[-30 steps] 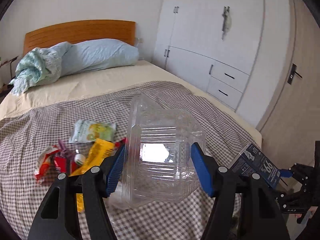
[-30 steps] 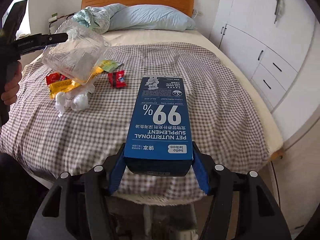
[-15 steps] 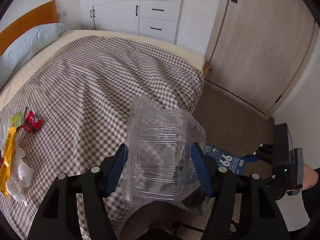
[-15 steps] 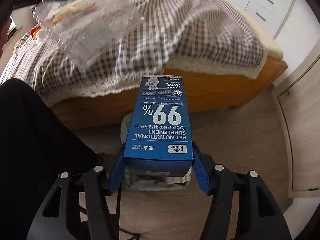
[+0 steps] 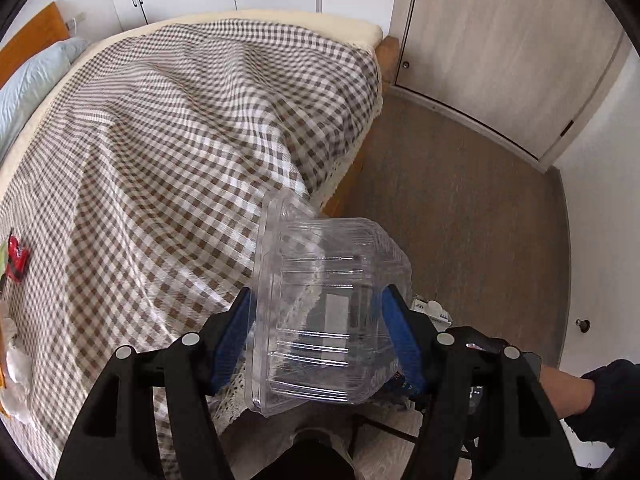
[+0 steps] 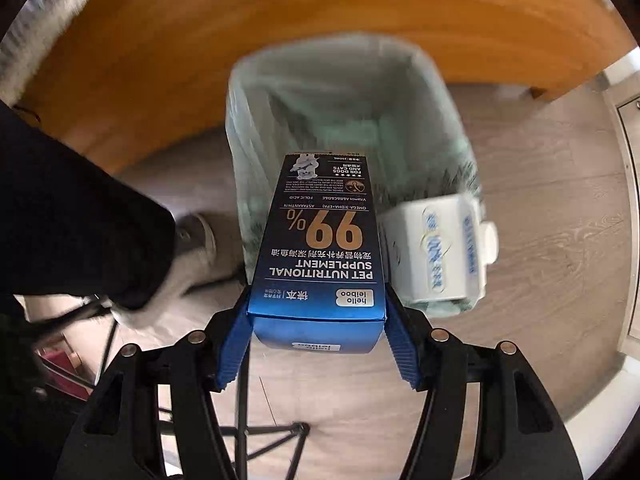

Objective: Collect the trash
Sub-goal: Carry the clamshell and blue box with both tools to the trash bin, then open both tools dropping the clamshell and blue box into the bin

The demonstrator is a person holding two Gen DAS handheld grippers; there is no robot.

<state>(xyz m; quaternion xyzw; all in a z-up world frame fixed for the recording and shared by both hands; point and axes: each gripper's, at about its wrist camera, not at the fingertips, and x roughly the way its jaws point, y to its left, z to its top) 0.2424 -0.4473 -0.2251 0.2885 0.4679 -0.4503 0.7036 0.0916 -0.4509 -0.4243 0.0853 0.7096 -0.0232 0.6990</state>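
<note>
1. Bed with a checked blanket [image 5: 168,152], wood-look floor [image 5: 460,200], white drawers (far wall).
2. Left gripper [image 5: 320,344] clamps a clear plastic container [image 5: 324,320] past the bed's edge.
3. Right gripper [image 6: 316,332] grips a blue carton [image 6: 320,240] above the lined bin [image 6: 344,92].
</note>
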